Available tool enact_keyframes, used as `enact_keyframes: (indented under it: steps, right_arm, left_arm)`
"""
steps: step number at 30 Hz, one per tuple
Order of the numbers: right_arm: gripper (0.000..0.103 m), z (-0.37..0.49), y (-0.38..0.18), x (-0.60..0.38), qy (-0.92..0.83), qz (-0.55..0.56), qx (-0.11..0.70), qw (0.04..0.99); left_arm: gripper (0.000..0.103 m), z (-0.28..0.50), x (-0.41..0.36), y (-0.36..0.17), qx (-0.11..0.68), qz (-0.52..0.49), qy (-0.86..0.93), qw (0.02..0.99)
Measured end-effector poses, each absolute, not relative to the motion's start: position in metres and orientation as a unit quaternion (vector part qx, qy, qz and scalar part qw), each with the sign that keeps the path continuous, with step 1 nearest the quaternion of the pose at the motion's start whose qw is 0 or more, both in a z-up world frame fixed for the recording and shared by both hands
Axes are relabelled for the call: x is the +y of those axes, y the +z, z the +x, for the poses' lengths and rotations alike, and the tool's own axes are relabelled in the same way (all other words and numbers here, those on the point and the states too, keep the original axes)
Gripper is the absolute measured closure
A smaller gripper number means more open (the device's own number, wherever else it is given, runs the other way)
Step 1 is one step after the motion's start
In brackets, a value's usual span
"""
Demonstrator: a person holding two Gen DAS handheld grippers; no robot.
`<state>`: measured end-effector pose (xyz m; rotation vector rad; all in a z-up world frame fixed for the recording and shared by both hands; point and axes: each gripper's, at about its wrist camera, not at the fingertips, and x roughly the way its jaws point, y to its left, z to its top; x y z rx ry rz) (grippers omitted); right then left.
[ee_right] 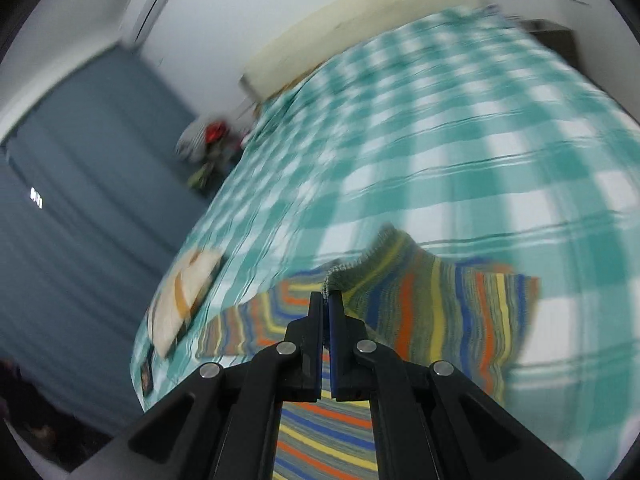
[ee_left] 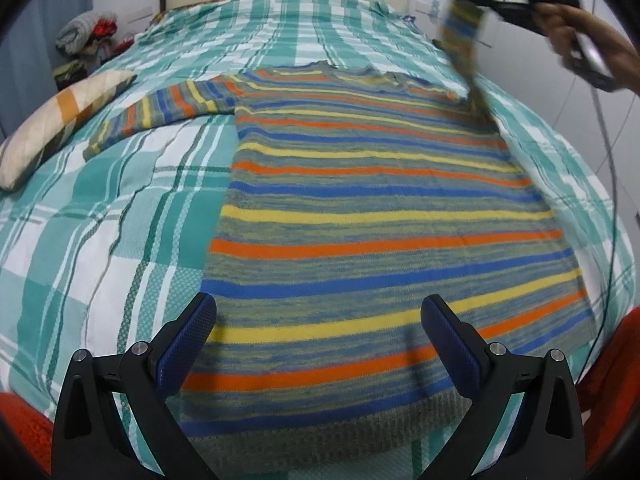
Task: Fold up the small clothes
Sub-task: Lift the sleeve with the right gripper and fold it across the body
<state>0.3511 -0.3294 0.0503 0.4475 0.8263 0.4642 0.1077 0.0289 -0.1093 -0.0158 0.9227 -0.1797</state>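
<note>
The striped sweater [ee_left: 360, 208] lies flat on the bed [ee_left: 120, 208]. The right gripper [ee_right: 329, 300], fingers pinched on its right sleeve [ee_left: 464, 36], should carry it taut across the chest; the left gripper [ee_left: 318, 312] hovers spread-fingered at the hem.

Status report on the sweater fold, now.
Left gripper open, low over the hem. Right gripper shut on the sleeve cuff, lifted. Striped sweater flat on the bedspread. Nothing blocking.

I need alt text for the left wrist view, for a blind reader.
A striped sweater lies flat on a green checked bedspread, one sleeve lifted by the right gripper. The left gripper hovers open above its hem. A pillow lies left.
</note>
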Motion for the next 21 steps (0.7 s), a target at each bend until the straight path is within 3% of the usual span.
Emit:
enact_keyframes:
  steps: [2,4,5,6,11,15,16,17,18,20,21]
  right_arm:
    - [0.100,0.367,0.034,-0.287,0.240,0.198,0.411,0.857]
    - [0.091,0.386,0.008,-0.255,0.268,0.214,0.442,0.829]
    - [0.073,0.393,-0.004,-0.243,0.273,0.217,0.462,0.815]
    - [0.061,0.395,-0.011,-0.236,0.271,0.214,0.469,0.813]
    - [0.061,0.397,-0.030,-0.269,0.248,0.217,0.479,0.814]
    - [0.063,0.393,-0.089,-0.310,0.145,0.165,0.568,0.793]
    - [0.066,0.386,-0.110,-0.323,0.096,0.119,0.600,0.785]
    - [0.097,0.380,-0.127,-0.339,0.053,0.091,0.625,0.774]
    - [0.103,0.373,-0.134,-0.357,0.026,0.096,0.627,0.773]
    - [0.100,0.358,-0.124,-0.387,-0.028,0.105,0.599,0.794]
    - [0.093,0.351,-0.116,-0.393,-0.030,0.105,0.584,0.804]
  left_arm:
    - [0.001,0.109,0.031,-0.110,0.446,-0.012,-0.084,0.891]
    - [0.001,0.112,0.035,-0.112,0.451,-0.021,-0.080,0.889]
    - [0.001,0.113,0.036,-0.113,0.455,-0.026,-0.079,0.887]
    - [0.001,0.114,0.039,-0.115,0.459,-0.036,-0.077,0.884]
    - [0.001,0.118,0.047,-0.117,0.464,-0.076,-0.081,0.879]
    - [0.001,0.122,0.043,-0.120,0.471,-0.075,-0.082,0.875]
    - [0.001,0.120,0.041,-0.121,0.471,-0.069,-0.082,0.876]
    - [0.001,0.119,0.040,-0.120,0.470,-0.064,-0.082,0.876]
    - [0.001,0.118,0.039,-0.120,0.469,-0.058,-0.082,0.877]
    - [0.001,0.117,0.035,-0.121,0.467,-0.050,-0.085,0.879]
    - [0.001,0.117,0.033,-0.121,0.468,-0.045,-0.087,0.879]
